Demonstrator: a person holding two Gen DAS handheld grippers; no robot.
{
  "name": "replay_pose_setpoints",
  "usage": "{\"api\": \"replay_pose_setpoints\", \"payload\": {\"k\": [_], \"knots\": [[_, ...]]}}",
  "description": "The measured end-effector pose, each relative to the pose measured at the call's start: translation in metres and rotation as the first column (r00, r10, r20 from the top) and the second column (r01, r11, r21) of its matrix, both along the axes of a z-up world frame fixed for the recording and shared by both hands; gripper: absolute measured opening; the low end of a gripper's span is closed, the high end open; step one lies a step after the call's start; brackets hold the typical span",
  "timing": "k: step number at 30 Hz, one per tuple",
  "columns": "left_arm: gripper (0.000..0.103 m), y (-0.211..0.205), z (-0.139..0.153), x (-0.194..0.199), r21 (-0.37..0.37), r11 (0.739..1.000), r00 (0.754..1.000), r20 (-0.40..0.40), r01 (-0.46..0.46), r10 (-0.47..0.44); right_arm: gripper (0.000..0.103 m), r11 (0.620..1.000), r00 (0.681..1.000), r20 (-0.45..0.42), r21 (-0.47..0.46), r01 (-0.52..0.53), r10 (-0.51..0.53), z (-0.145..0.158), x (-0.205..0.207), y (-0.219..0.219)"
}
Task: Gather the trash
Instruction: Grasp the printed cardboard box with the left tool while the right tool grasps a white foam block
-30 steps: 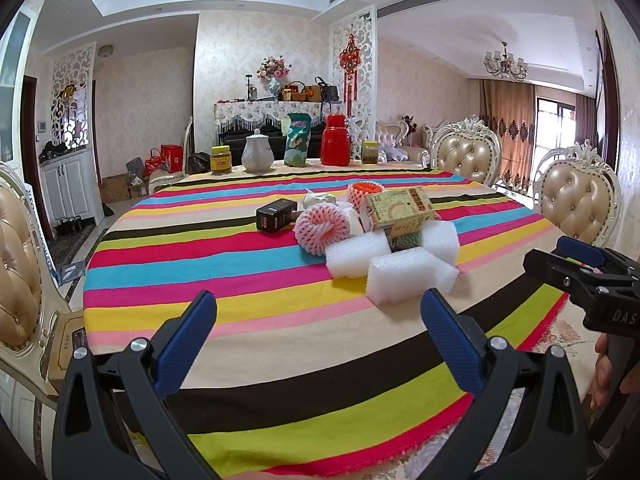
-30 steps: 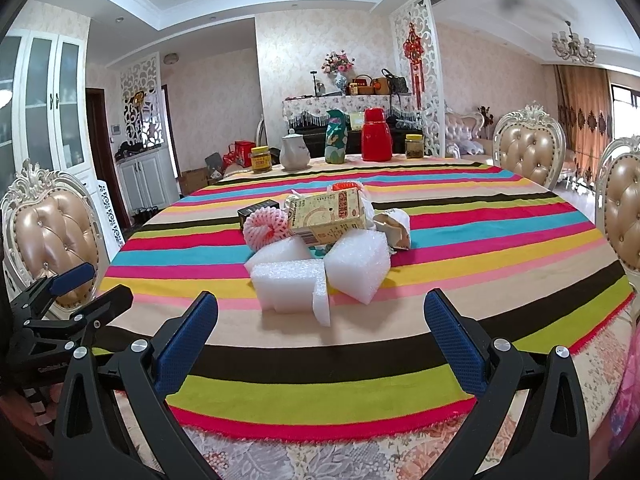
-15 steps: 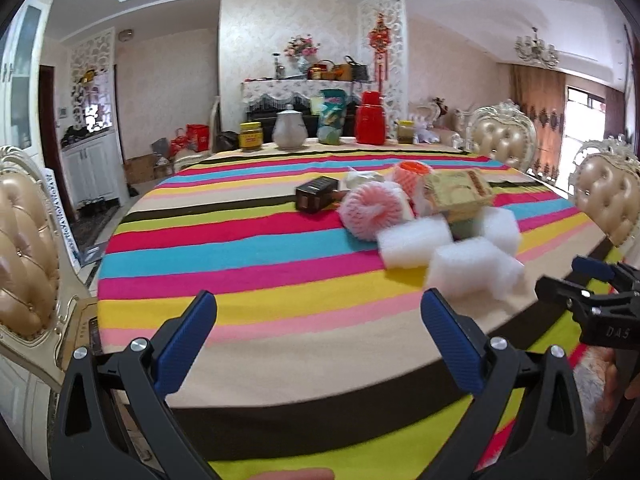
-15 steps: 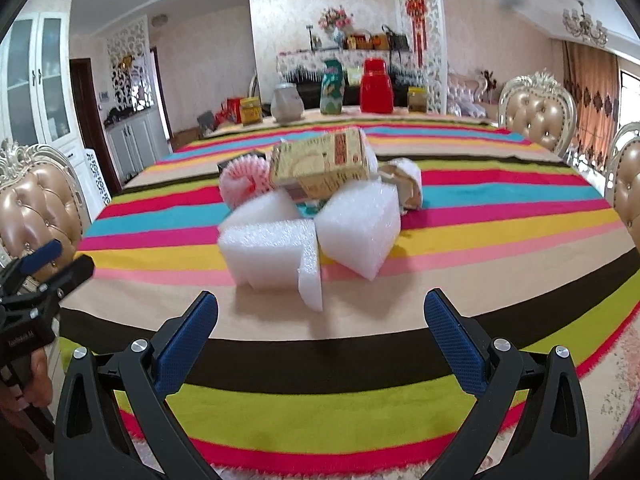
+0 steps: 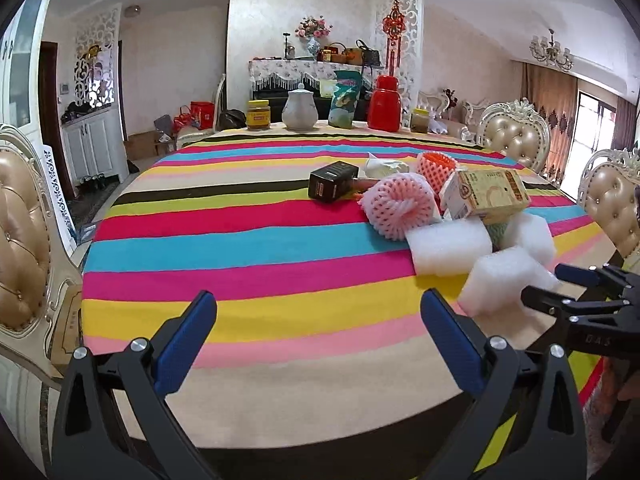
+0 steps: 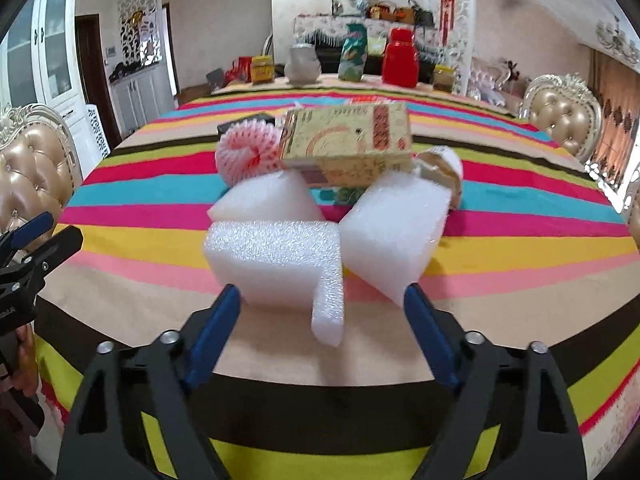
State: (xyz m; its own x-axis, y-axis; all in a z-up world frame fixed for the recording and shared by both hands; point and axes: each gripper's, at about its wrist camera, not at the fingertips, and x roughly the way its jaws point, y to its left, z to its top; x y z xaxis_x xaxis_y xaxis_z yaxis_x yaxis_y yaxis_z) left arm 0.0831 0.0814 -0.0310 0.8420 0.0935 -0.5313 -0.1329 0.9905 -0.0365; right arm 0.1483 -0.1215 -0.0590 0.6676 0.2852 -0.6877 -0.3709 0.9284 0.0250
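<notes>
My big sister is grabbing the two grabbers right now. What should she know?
Left gripper: open, empty, over bare tablecloth left of the trash pile.
Right gripper: open, empty, lined up on the nearest white foam block; fingertips beside its near corners, no grip yet.
Trash pile, mid-table: two more foam blocks, pink foam net, yellow carton resting on top, black box and orange net behind.
Done: nothing picked up that I can see. No bin or bag is in view.
Left: grab the near block first, then everything else.
</notes>
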Motion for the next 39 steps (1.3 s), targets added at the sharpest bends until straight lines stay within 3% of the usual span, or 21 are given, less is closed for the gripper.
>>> {"api": "replay_pose_setpoints", "payload": {"k": [3, 7, 8, 13, 19, 28, 35, 39], "knots": [[0.098, -0.004, 0.002, 0.008, -0.008, 0.999, 0.999, -0.017, 0.036, -0.036, 0.058, 1.0, 1.0, -0.019, 0.001, -0.025, 0.025, -0.004, 0.005, 0.003], [0.098, -0.016, 0.005, 0.019, 0.01, 0.997, 0.996, -0.036, 0.08, -0.08, 0.025, 0.998, 0.998, -0.035, 0.013, -0.057, 0.057, -0.007, 0.008, 0.002], [0.098, -0.019, 0.006, 0.021, 0.01, 0.996, 0.995, -0.04, 0.087, -0.086, 0.022, 0.998, 0.998, -0.031, 0.018, -0.06, 0.06, -0.006, 0.007, -0.001], [0.099, -0.042, 0.005, 0.035, 0.005, 0.991, 0.989, -0.063, 0.132, -0.131, 0.02, 0.992, 0.995, 0.015, 0.072, -0.101, 0.1, 0.002, -0.008, -0.023], [0.098, -0.082, 0.013, 0.057, -0.021, 0.977, 0.975, -0.069, 0.212, -0.212, 0.02, 0.989, 0.997, 0.056, 0.137, -0.059, 0.052, 0.014, -0.024, -0.074], [0.098, -0.149, 0.019, 0.098, -0.055, 0.954, 0.952, -0.075, 0.294, -0.297, 0.02, 0.977, 0.981, 0.103, 0.158, 0.146, -0.163, 0.019, -0.036, -0.161], [0.098, -0.184, 0.008, 0.122, -0.119, 0.946, 0.941, -0.127, 0.3, -0.314, 0.02, 0.952, 0.958, 0.102, 0.181, 0.248, -0.269, 0.018, -0.042, -0.213], [0.098, -0.192, -0.001, 0.134, -0.138, 0.966, 0.957, -0.164, 0.217, -0.238, 0.02, 0.942, 0.952, 0.096, 0.203, 0.268, -0.292, 0.015, -0.047, -0.226]]}}
